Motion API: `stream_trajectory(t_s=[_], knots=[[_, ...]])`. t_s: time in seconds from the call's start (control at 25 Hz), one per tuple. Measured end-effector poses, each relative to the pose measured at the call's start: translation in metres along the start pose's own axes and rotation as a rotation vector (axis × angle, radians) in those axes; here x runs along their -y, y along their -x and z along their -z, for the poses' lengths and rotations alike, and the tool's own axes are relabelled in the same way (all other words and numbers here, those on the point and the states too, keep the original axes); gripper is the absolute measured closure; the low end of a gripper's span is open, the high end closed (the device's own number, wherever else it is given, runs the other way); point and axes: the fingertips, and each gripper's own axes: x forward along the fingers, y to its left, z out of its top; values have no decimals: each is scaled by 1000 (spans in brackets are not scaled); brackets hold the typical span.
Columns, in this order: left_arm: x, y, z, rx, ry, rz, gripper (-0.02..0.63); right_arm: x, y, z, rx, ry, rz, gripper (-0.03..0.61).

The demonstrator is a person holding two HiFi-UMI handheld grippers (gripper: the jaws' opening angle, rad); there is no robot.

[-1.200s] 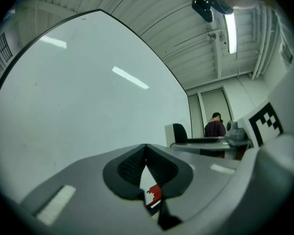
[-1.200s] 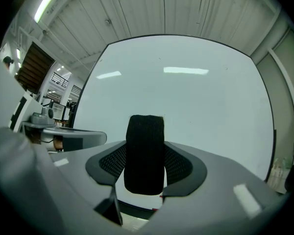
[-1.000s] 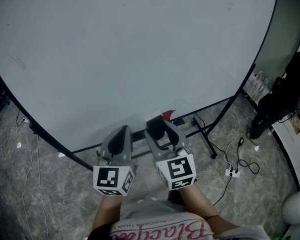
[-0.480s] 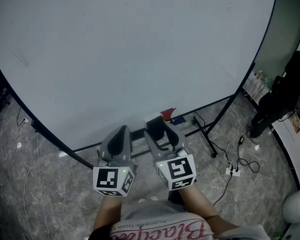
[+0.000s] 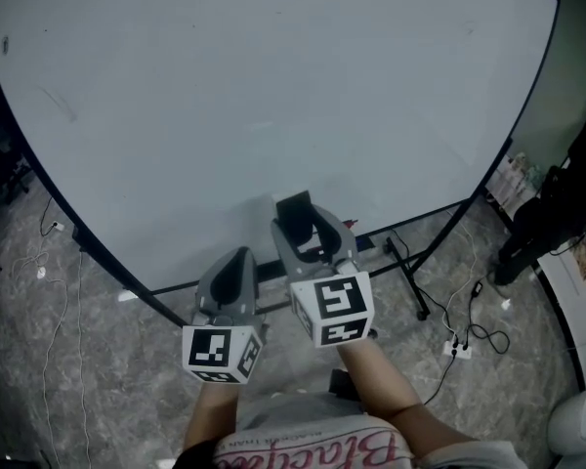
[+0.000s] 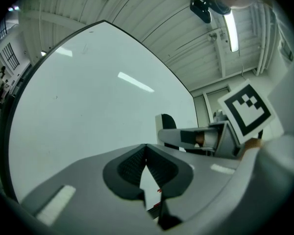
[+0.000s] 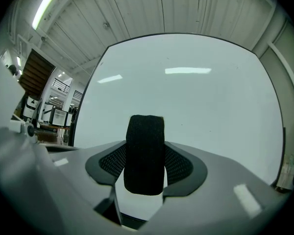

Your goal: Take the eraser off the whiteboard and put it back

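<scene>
A large whiteboard [image 5: 273, 96] on a black-framed stand fills the head view. The eraser [image 5: 295, 209], a black felt block with a white edge, is clamped upright between the jaws of my right gripper [image 5: 299, 225], just in front of the board's lower part. In the right gripper view the eraser [image 7: 144, 153] stands between both ribbed pads, with the whiteboard [image 7: 196, 102] behind it. My left gripper [image 5: 236, 260] hangs lower and to the left, shut with nothing in it. In the left gripper view its tips [image 6: 146, 148] meet, and the right gripper's marker cube [image 6: 246, 111] shows at the right.
The stand's black foot [image 5: 410, 281] runs out over the grey stone floor at the right. Cables and a white power strip [image 5: 456, 342] lie beyond it. A person in dark clothes [image 5: 552, 213] stands at the right edge. A white bin [image 5: 578, 426] sits in the bottom right corner.
My right gripper has risen with the eraser and moved closer to the board's lower part. The left gripper has stayed where it was.
</scene>
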Motion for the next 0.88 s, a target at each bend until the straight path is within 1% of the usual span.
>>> stream_trajectory(t_s=[0.4,0.48,0.68,0.88], knots=[[-19,3,-1,-1,3,-42,614,5,-49,-48,58,72,1,347],[-22,4,-1,-1,3,-49,614,8,-55,-55,61,85,17,347],[-28,4,-2,-2,5,-61,614,16,-69,-64,51,115,80,347],[-29,4,-2,-5,0,-59,614,18,-76,-63,36,113,90,347]])
